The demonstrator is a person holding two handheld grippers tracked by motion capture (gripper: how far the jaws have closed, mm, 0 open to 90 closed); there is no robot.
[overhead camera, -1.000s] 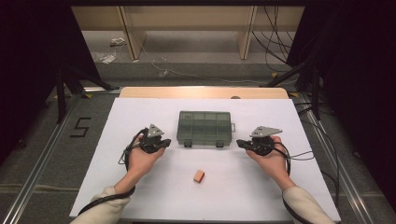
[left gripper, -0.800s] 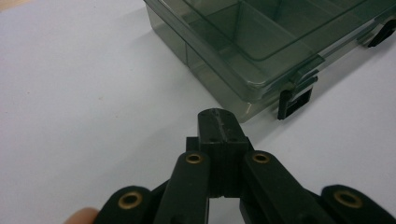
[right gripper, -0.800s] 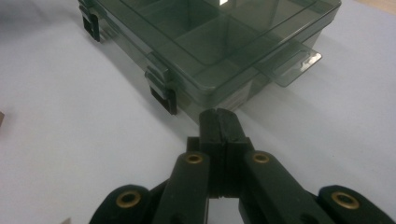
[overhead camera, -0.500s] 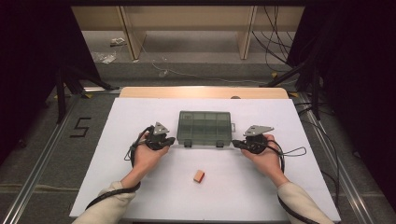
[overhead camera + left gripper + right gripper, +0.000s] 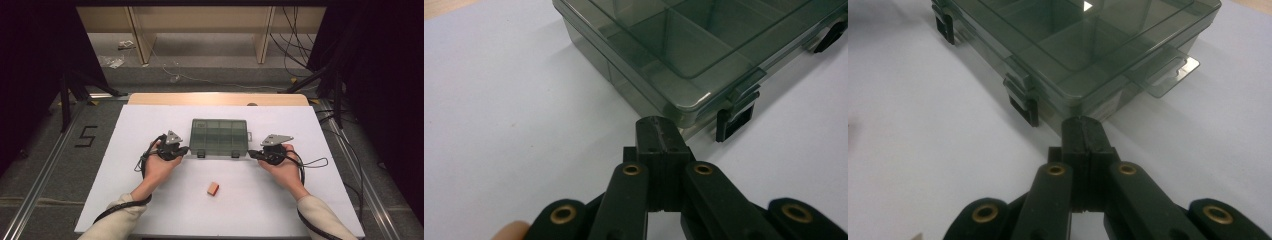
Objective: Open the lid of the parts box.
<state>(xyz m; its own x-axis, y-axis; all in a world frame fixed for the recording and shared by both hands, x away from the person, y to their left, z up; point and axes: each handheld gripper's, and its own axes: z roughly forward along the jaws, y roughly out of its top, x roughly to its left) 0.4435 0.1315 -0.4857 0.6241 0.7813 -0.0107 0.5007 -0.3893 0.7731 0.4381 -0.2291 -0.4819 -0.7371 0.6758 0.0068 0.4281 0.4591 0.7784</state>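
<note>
**Two Shut Grippers at the Corners of the Box**

My left gripper [image 5: 184, 150] was on the white table [image 5: 125, 150], and its jaws were pressed tight together with nothing between them. Its tip sat right at the near left corner of the dark see-through box [image 5: 220, 136]. The box lay flat in the middle of the table with its lid down and its two black clips [image 5: 201, 154] facing me. A small orange block [image 5: 213, 188] lay closer to me, apart from the box. My right gripper [image 5: 253, 153] was closed too, holding nothing, with its tip at the near right corner of the box.
</note>
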